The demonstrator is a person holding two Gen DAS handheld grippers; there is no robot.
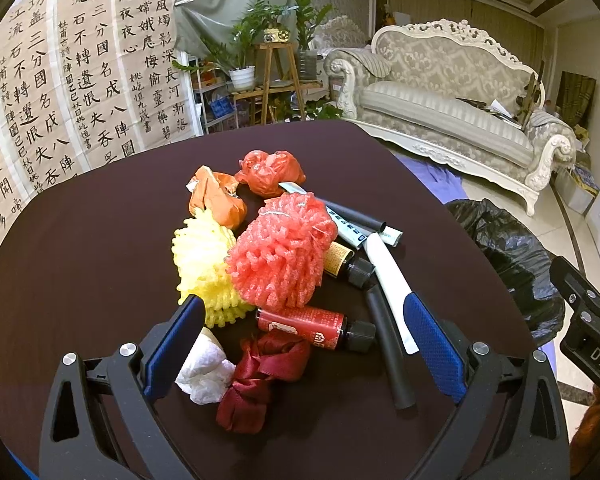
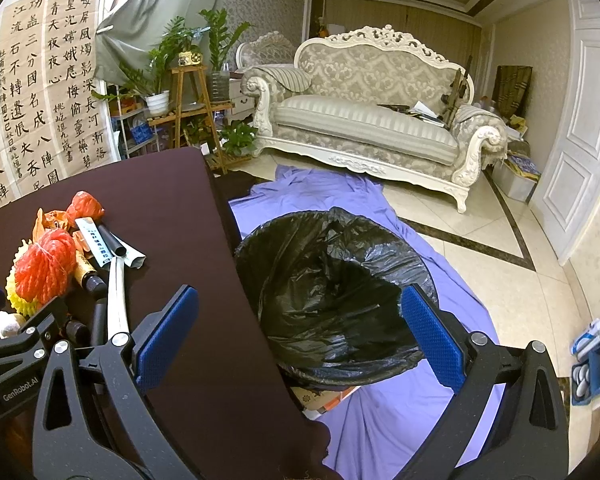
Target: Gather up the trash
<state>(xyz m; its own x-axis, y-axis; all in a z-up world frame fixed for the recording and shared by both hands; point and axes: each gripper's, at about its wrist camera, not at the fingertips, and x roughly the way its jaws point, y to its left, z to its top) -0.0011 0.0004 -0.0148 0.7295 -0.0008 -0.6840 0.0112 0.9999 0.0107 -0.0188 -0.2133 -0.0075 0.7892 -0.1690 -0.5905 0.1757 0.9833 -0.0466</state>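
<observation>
Left gripper, right gripper: jaws wide apart.

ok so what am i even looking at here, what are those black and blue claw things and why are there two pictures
The claws are two hand-held grippers; a person carries one in each hand, and each has a camera looking along its blue fingers. One picture comes from the left gripper, open and empty above a dark table. Trash lies there: pink foam net, yellow foam net, red bottle, white tissue, dark red cloth, black tubes. The other comes from the right gripper, also open and empty, out past the table edge near a bin with a black bag on a purple sheet.
</observation>
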